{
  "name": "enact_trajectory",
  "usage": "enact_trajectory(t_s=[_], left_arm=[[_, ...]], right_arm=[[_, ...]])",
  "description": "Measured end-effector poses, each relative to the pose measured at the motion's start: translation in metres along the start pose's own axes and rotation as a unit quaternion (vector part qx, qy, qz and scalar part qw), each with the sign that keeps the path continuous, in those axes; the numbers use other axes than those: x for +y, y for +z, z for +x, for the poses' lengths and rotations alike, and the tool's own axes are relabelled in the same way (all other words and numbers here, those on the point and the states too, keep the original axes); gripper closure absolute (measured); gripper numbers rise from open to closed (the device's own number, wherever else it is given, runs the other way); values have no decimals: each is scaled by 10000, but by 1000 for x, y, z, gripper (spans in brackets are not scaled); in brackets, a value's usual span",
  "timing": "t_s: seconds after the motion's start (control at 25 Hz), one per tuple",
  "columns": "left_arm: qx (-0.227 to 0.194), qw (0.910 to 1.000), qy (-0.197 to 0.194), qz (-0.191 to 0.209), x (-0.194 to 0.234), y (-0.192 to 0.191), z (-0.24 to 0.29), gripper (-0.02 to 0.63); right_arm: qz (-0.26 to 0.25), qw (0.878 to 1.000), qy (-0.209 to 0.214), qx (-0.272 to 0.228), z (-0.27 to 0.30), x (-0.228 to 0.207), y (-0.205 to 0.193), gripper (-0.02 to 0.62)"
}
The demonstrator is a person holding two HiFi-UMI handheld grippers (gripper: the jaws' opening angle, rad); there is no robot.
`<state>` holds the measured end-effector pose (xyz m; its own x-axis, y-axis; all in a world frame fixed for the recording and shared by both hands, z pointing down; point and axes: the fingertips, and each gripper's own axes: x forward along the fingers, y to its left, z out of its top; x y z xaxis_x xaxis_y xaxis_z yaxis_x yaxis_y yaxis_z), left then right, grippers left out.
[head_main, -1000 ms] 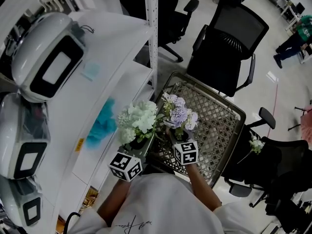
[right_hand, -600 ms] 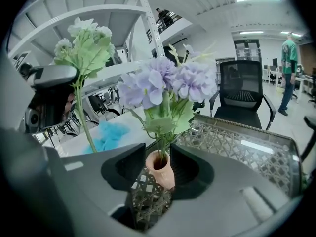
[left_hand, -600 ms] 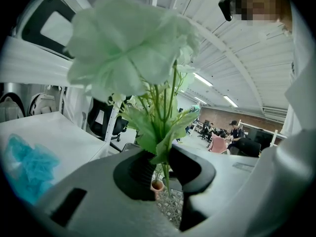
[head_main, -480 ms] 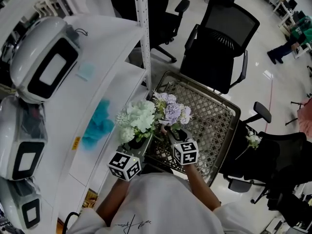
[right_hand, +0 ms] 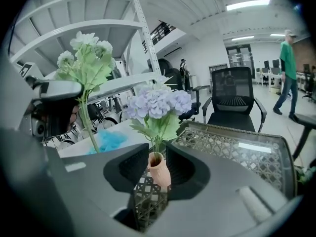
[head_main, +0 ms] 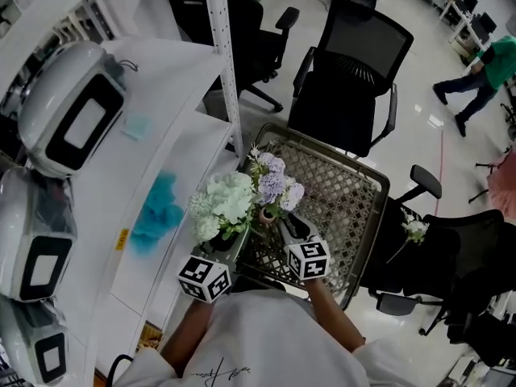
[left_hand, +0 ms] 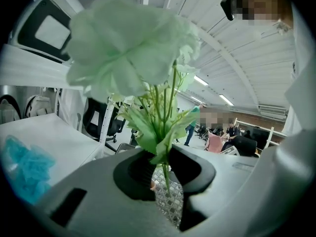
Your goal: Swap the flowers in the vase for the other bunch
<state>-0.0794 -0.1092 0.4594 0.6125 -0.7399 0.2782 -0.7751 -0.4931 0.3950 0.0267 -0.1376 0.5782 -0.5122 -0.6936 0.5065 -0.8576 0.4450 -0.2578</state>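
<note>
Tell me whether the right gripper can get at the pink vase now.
Likely yes: the vase stands between the jaws of the right gripper, which have just been closing round it, with nothing in between. Whether the pads press it yet is unclear.

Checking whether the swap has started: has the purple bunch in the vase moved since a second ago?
No. The purple bunch keeps its place near the mesh table's far left corner.

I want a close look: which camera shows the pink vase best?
The right gripper view: the pink vase is close and central, neck and body plain, purple flowers in it. The head view shows only its top, small under those flowers; the left gripper view doesn't clearly show it.
</note>
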Motion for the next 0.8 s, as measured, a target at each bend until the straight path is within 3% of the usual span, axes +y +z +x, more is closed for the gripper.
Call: enact_trajectory(t_s=[0.56, 0.8], left_arm=[[32, 9997, -236, 44, -31, -16, -7, 518], [-41, 9994, -338, 89, -43, -17, -11, 518]], right_arm=[[78, 9988, -208, -442, -43, 1, 2, 584], [86, 9980, -191, -591, -59, 4, 2, 589]])
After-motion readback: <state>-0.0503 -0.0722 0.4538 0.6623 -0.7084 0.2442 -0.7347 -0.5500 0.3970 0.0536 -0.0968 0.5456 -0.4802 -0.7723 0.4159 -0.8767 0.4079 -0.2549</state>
